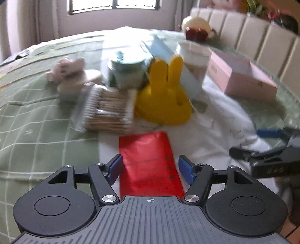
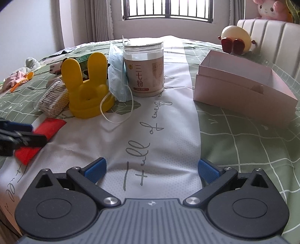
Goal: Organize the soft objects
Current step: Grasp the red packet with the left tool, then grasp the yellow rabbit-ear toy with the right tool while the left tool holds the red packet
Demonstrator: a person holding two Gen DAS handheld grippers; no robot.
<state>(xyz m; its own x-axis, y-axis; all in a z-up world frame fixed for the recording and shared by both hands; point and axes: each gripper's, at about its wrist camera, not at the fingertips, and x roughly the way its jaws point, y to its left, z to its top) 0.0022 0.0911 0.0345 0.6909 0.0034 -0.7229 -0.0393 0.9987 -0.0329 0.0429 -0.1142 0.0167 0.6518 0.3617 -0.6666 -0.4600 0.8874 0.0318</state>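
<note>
A flat red packet (image 1: pixel 148 161) lies on the bedspread between the wide-apart blue pads of my left gripper (image 1: pixel 150 166), which is open; the pads stand at its edges without pressing it. The right wrist view shows the same red packet (image 2: pixel 50 127) under the left gripper (image 2: pixel 18 135). My right gripper (image 2: pixel 151 170) is open over the white strip of the bedspread with nothing between its fingers; it also shows at the right edge as right gripper (image 1: pixel 262 150). An open pink box (image 2: pixel 241 88) stands to the right. A blue face mask (image 2: pixel 117 75) leans on a clear jar (image 2: pixel 143 69).
A yellow rabbit-shaped holder (image 2: pixel 88 88) and a pack of cotton swabs (image 2: pixel 54 99) sit behind the red packet. A round cream plush (image 2: pixel 236 39) rests by the headboard, a pink plush (image 2: pixel 270 9) above it. Small pink clothes (image 2: pixel 16 77) lie far left.
</note>
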